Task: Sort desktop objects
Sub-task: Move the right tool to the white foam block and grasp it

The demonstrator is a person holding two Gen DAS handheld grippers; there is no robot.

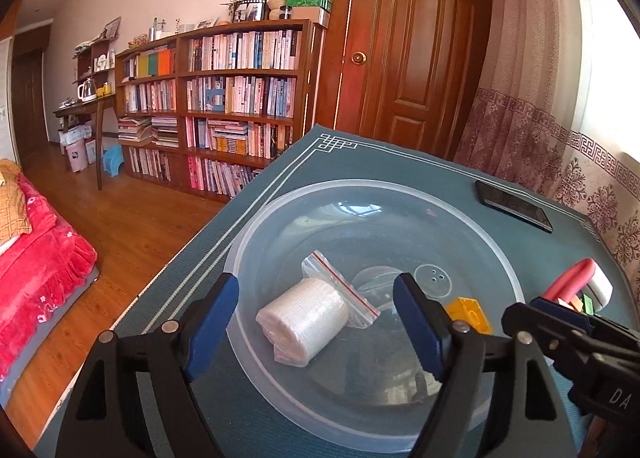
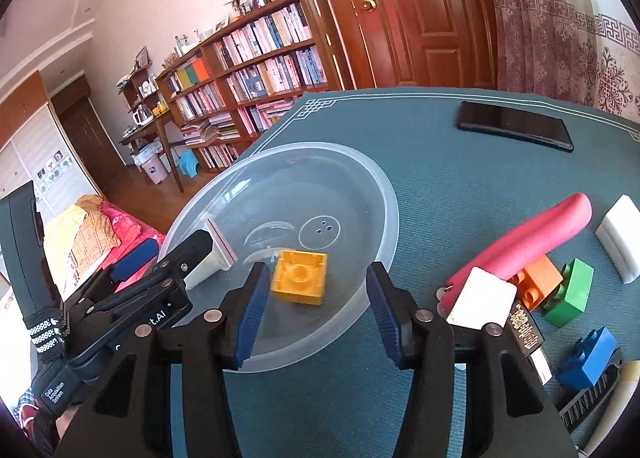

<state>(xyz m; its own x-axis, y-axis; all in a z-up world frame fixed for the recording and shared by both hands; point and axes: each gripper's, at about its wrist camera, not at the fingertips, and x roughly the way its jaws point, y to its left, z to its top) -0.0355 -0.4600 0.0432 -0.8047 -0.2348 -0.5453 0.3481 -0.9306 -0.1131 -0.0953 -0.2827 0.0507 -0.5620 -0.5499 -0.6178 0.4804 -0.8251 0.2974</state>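
Sorting is judged to be partly done: two items are already seen inside the clear plastic basin (image 2: pixel 384 193), while several others are left on the green table mat (image 2: pixel 440 145) to its right. The left gripper (image 1: pixel 316 318) is held over the basin with its jaws apart and nothing between them; just beyond its fingertips a white roll in a zip bag (image 1: pixel 308 318) is lying on the basin floor. The right gripper (image 2: pixel 316 314) is likewise spread wide and empty, poised above the near rim, with a yellow block (image 2: pixel 300 278) resting inside the basin just ahead of it.

For the next move, a swing of the right gripper toward the pile on the right is probably called for, followed by a closing of its jaws on one loose piece, most likely the nearest.

Counted in the basin: one bagged roll, one yellow block. Counted outside it: one red-handled tool (image 2: pixel 532 234), one orange block (image 2: pixel 538 282), one green block (image 2: pixel 570 294), one blue block (image 2: pixel 588 358), one white square piece (image 2: pixel 482 294), one white curved piece (image 2: pixel 620 234), one black brush (image 2: pixel 588 398) at the frame edge, and one dark phone (image 2: pixel 516 129) set well apart near the far edge.
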